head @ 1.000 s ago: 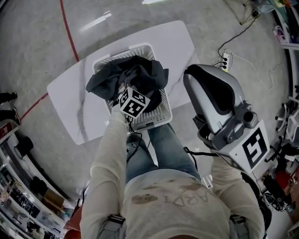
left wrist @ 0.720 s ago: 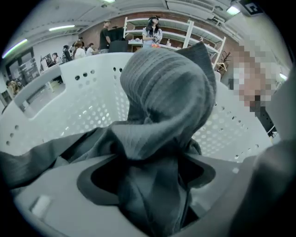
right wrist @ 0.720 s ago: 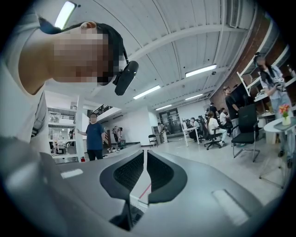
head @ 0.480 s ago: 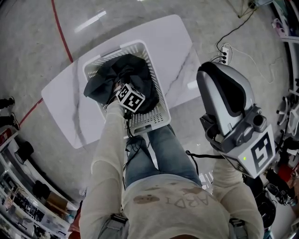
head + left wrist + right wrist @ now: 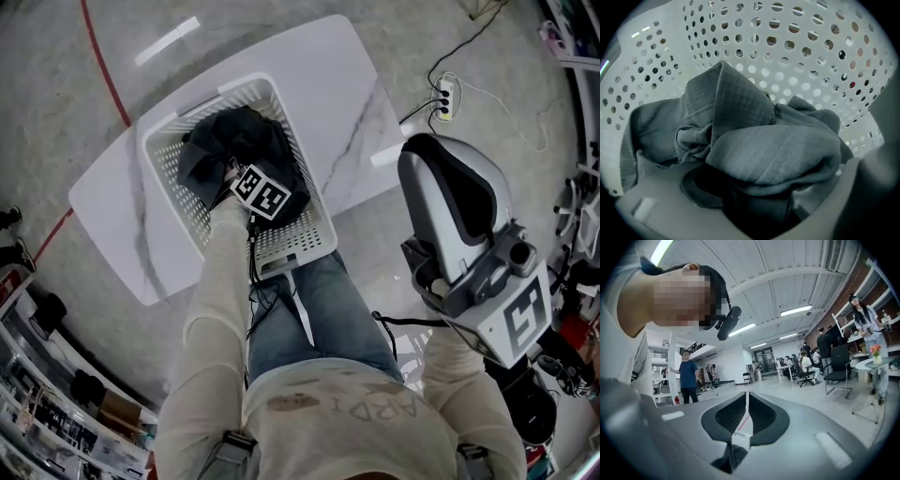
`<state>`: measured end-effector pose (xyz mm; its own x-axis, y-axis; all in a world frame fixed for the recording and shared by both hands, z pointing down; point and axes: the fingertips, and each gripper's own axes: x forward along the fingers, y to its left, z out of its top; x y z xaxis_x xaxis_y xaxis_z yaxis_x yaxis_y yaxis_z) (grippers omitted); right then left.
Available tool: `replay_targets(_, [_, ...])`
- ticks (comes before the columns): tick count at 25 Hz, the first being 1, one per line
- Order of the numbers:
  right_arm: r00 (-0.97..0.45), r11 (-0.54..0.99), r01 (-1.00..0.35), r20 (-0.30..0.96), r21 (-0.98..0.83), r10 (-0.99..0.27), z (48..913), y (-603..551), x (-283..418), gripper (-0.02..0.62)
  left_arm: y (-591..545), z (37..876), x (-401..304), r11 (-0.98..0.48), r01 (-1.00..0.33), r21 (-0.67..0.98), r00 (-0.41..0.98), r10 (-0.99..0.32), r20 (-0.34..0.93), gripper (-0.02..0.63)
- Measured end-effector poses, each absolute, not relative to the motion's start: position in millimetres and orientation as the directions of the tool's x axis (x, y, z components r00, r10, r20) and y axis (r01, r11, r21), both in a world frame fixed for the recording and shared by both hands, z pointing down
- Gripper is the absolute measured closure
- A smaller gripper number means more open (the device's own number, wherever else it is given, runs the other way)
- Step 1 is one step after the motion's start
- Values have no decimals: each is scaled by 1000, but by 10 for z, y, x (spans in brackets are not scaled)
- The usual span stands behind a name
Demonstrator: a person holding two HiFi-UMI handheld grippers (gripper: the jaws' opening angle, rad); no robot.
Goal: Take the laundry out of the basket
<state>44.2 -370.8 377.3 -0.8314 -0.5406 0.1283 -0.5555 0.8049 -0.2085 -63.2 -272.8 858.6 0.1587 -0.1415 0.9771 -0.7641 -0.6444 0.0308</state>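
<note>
White, grey-veined tabletop [image 5: 347,94] fills the background. The left gripper [image 5: 232,172] reaches down into the basket, its jaws clenched on a fold of the laundry [image 5: 764,150], a dark, soft cloth with a fine woven grid, bunched so thickly that it covers most of both jaws (only the grey bodies show at the bottom corners). Around it rises the basket [image 5: 164,169], white plastic, rounded, with walls pierced by rows of holes. Its near end juts over the table's near edge. The right gripper [image 5: 746,401] is held up, well off the table's right corner, with its ribbed black pads pressed together on nothing.
</note>
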Motion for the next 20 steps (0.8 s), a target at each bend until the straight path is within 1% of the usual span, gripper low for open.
replay_targets(2, [-830,803,-558,131,-210,-543,3785,-3707,464,551,-2756,8571,-656,-647,-762,-15,119,-163,979,258])
replay_targets(3, [-831,803,-557,129,-211,-542,3784,-3700,466,551,-2768,8559,-682,-650,-759,-44,93,-175,980,313])
replay_targets(4, [-832,805,-554,126,-210,-540,3780,-3694,460,552,-2776,8549,-712,-652,-755,-71,67,-184,981,406])
replay_targets(7, [-834,813,-551,120,-190,-538,3750,-3695,439,554,-2791,8540,-764,-642,-761,-98,30,-186,982,474])
replay_targets(9, [-835,814,-550,127,-184,-536,3750,-3693,420,555,-2795,8526,-771,-621,-780,-78,46,-180,983,496])
replay_targets(12, [-840,820,-543,130,-180,-528,3737,-3684,388,557,-2815,8395,-781,-564,-825,-26,109,-204,973,505])
replay_targets(17, [-845,822,-534,92,-198,-526,3474,-3610,332,558,-2897,7804,-750,-453,-890,45,211,-322,923,508])
replay_targets(20, [-850,830,-526,79,-184,-521,3285,-3534,217,558,-2908,7395,-802,-420,-905,67,246,-390,887,508])
